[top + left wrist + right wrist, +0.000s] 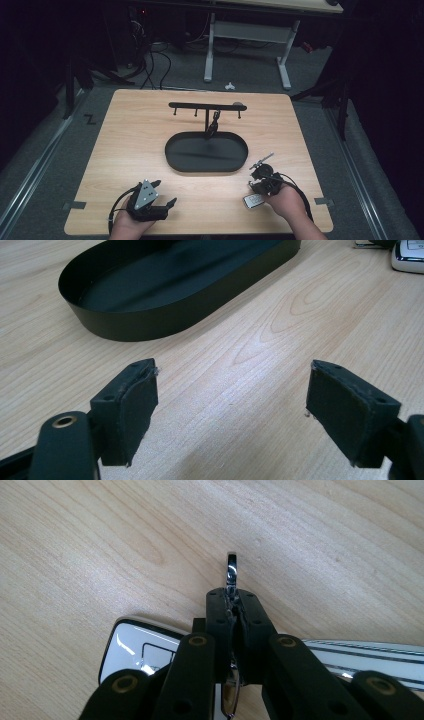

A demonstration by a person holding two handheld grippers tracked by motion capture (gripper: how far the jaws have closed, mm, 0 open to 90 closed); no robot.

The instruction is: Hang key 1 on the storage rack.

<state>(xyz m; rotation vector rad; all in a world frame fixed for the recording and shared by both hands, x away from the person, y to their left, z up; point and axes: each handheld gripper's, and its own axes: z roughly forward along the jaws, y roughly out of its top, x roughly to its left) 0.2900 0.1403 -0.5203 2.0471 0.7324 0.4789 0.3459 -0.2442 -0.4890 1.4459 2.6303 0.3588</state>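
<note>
Two right fingers (234, 612) have closed on the metal ring (232, 572) of a car key (137, 650) lying just under them on the counter (100, 540); left fingers (125, 405) gape empty. Next: lift toward the hook rack (207, 106) beyond the tray (206, 152).

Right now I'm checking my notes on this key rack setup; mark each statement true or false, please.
1. The right claw is shut on a metal key ring. True.
2. The left claw grips the black tray. False: it is open over bare wood, apart from the tray.
3. A silver key fob lies on the table under the right claw. True.
4. The hook stand has fallen over. False: it stands upright at the tray's far end.
</note>
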